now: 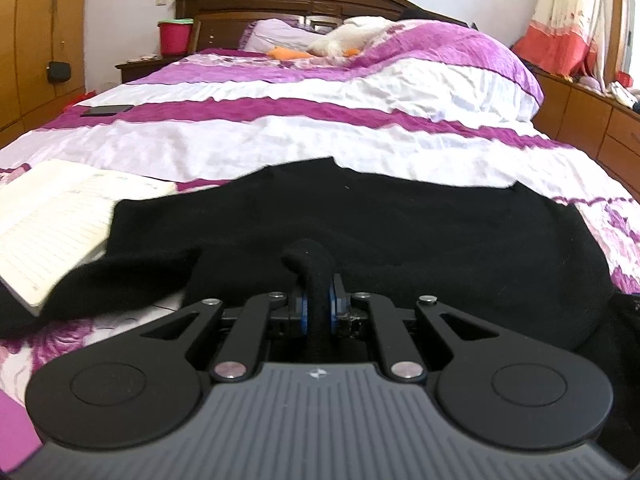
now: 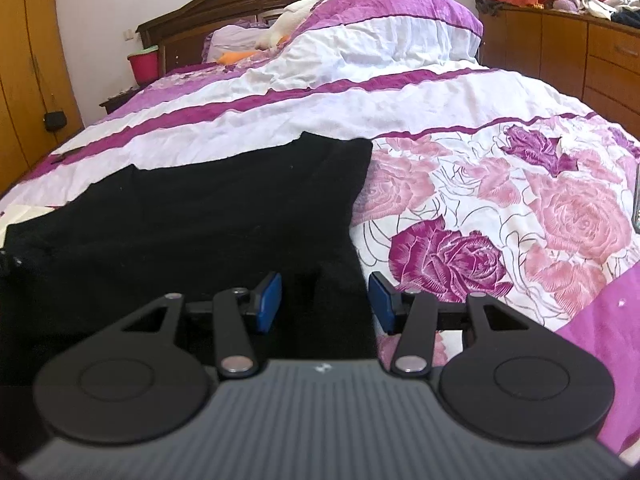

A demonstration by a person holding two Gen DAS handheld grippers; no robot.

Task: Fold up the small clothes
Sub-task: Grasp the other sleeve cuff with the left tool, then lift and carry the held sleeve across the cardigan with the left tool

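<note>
At the upper left of my left view a red plastic bucket with a green rim [image 1: 175, 36] stands on a dark wooden nightstand [image 1: 144, 65] beside the headboard; I cannot tell what is inside it, and the same bucket [image 2: 144, 64] shows at the upper left of my right view. The black knitted garment [image 1: 360, 220] lies spread across the purple-and-white floral quilt [image 1: 280, 136] on the bed, filling the middle and lower band of the left view, with one dark sleeve trailing to the lower left over the corner of an open lined notebook [image 1: 52, 216]. My left tongs [image 1: 318, 304] are clenched, their blue pads pinching a raised fold of that black garment at bottom centre. In the right view the garment [image 2: 208, 208] covers the left half of the frame, its straight edge running down toward the bottom centre, and the quilt's pink and purple roses [image 2: 500, 220] fill the right half. My right tongs [image 2: 325, 302] stand wide apart, released, holding nothing; the garment's edge runs between the two blue pads [image 2: 269, 300], the right pad sitting over bare quilt just beside the cloth. A black phone [image 1: 107, 110] lies flat on the quilt at the mid left of the left view, well apart from the garment.
</note>
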